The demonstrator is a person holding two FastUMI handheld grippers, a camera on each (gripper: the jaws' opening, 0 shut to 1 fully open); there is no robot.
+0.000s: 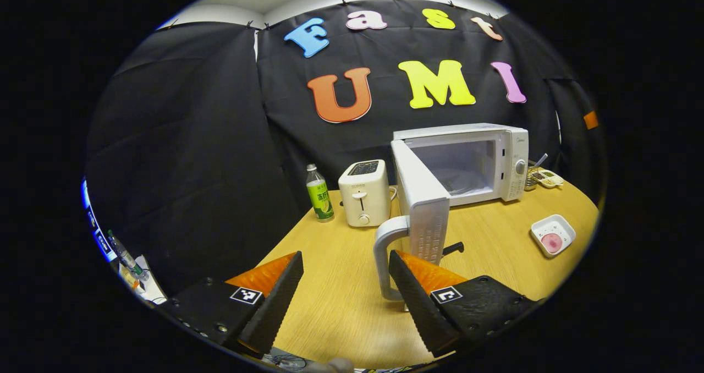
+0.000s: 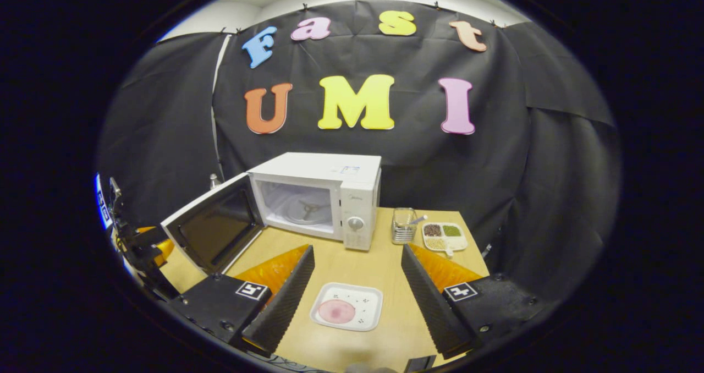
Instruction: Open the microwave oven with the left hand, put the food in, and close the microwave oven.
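**Microwave door swung open, plate of food waiting on the table**

Nearest in the left gripper view, the left gripper (image 1: 345, 285) is released, its fingers spread wide with bare tabletop between them. Just beyond its right-hand finger hangs the pale handle (image 1: 385, 257) of the microwave door (image 1: 423, 208), beside the finger; whether they touch cannot be told. That door is swung fully out and seen edge-on, pointing toward the camera.

In the right gripper view, the right gripper (image 2: 356, 290) is also released, and a white square plate (image 2: 347, 306) carrying a round pink food item (image 2: 336, 311) lies flat on the table between its fingers, touching neither.

Behind it, the white microwave oven (image 2: 319, 197) stands with its long axis running left to right and its open cavity facing the camera; a glass turntable (image 2: 304, 210) shows inside. A small brand mark above its dial is too small to read.

Wood-grain tabletop (image 1: 341, 307) holds a white toaster (image 1: 364, 192), a green-labelled bottle (image 1: 319, 193), a wire utensil holder (image 2: 404, 225) and a divided dish (image 2: 444, 236). Black cloth walls the booth.
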